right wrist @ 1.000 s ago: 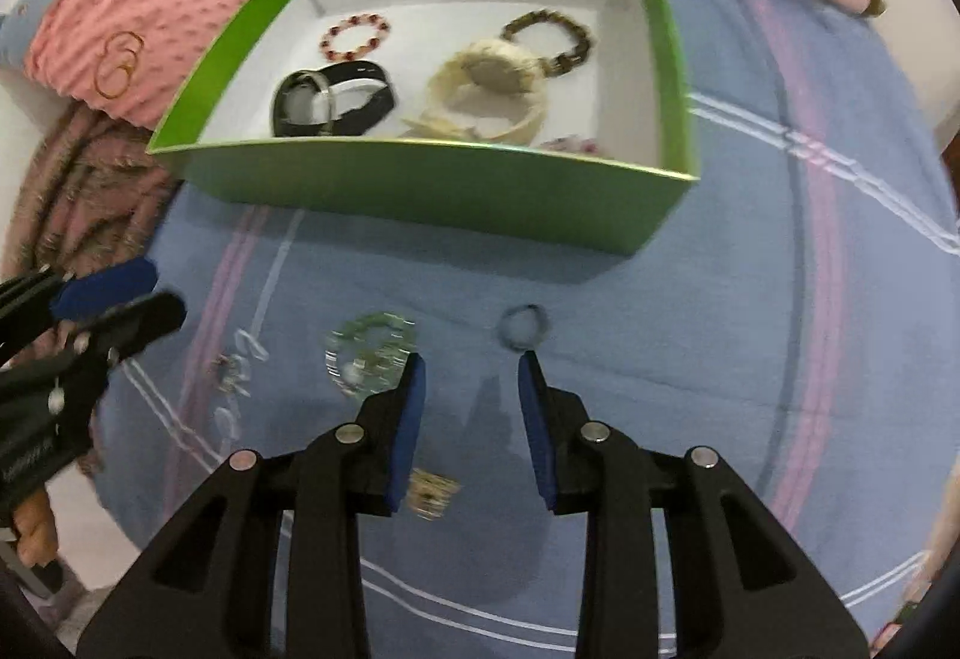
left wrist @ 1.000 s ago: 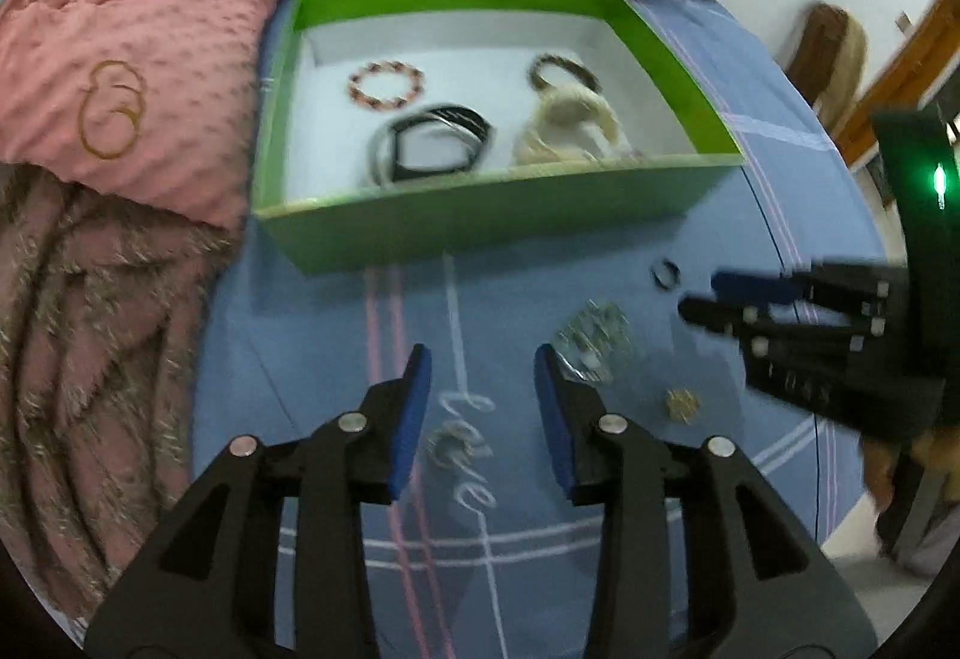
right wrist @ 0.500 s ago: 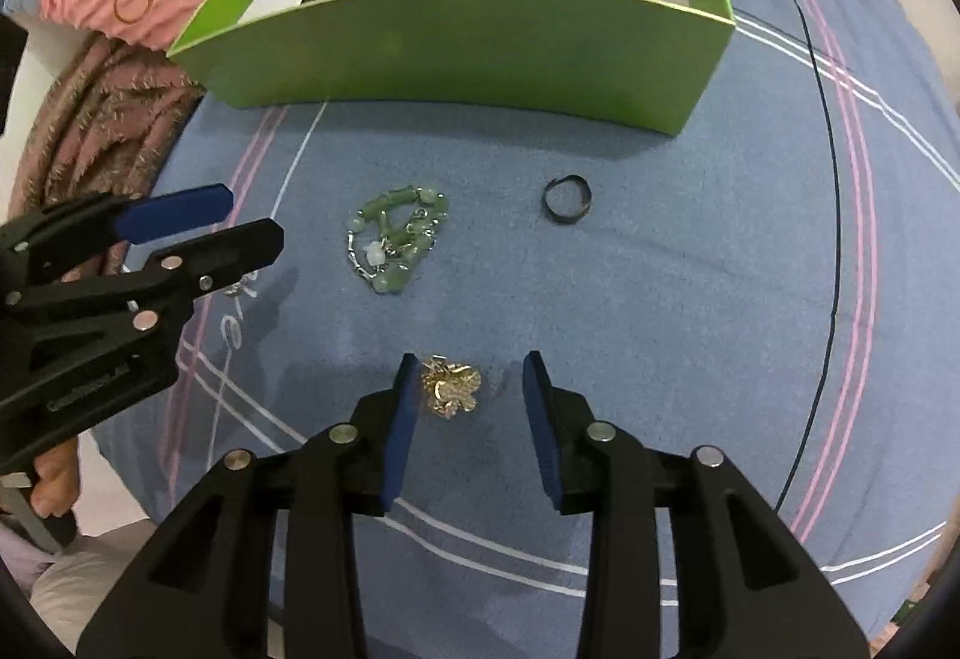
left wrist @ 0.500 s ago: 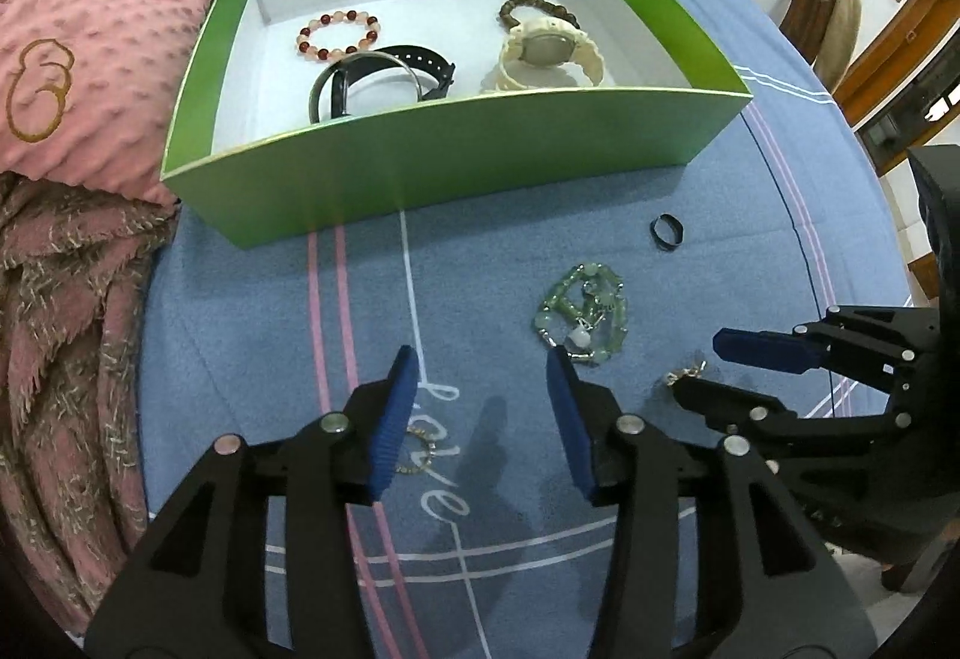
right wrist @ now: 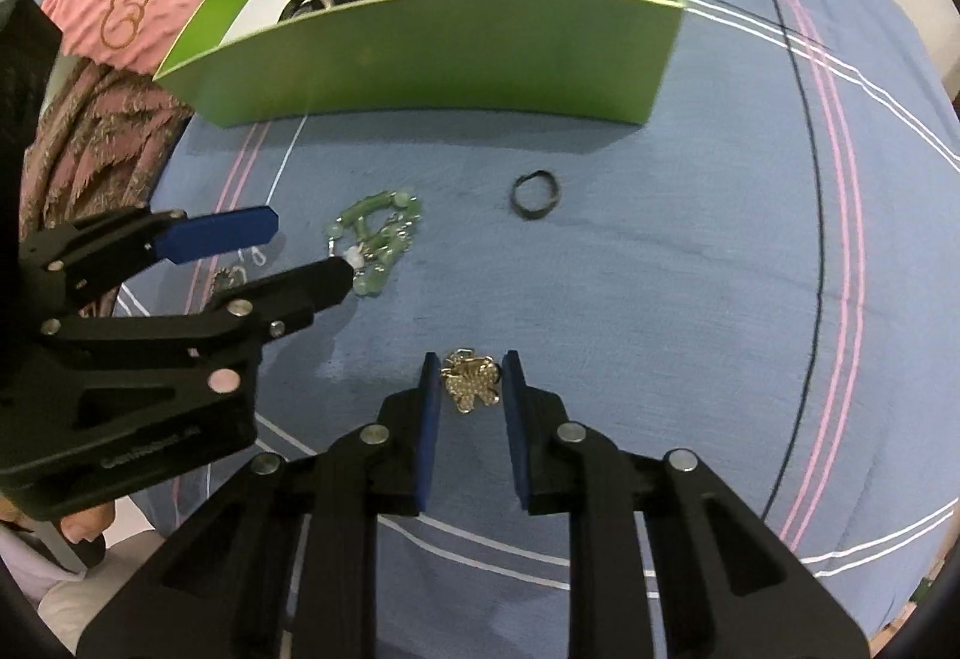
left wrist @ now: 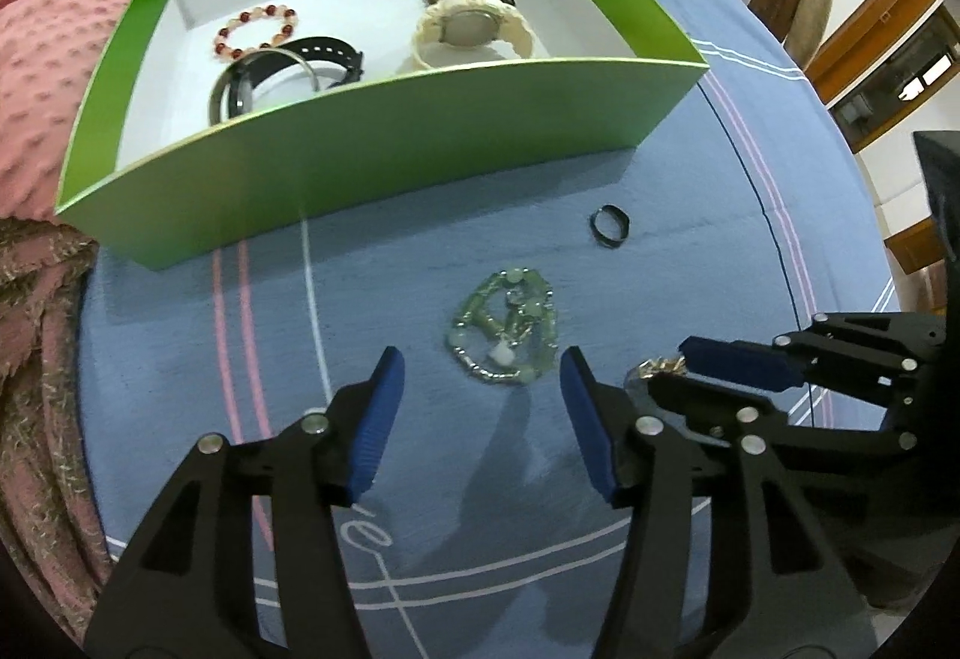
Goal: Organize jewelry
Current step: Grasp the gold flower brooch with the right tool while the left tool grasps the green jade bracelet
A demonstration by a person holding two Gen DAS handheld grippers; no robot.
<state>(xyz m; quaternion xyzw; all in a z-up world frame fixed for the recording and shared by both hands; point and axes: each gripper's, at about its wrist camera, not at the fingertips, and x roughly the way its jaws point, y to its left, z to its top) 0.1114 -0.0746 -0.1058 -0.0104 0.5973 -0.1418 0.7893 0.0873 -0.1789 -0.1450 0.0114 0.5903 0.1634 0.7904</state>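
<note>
- Gold brooch (right wrist: 471, 380) lies on the blue bedsheet (right wrist: 660, 269), between the closing jaws of the right hand-held gripper (right wrist: 468, 383), positioned for pickup.
- Left hand-held gripper (left wrist: 480, 383), jaws spreading, brackets the green bead bracelet (left wrist: 507, 326).
- Green box (left wrist: 372, 161) nearby receives sorted pieces.

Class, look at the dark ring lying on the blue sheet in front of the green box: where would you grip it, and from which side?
Grip the dark ring across its band, one pad outside each edge, coming from straight above. It lies flat on the sheet, so there is no raised part to catch from the side. The space around it is free, with the green beads well apart.
</note>
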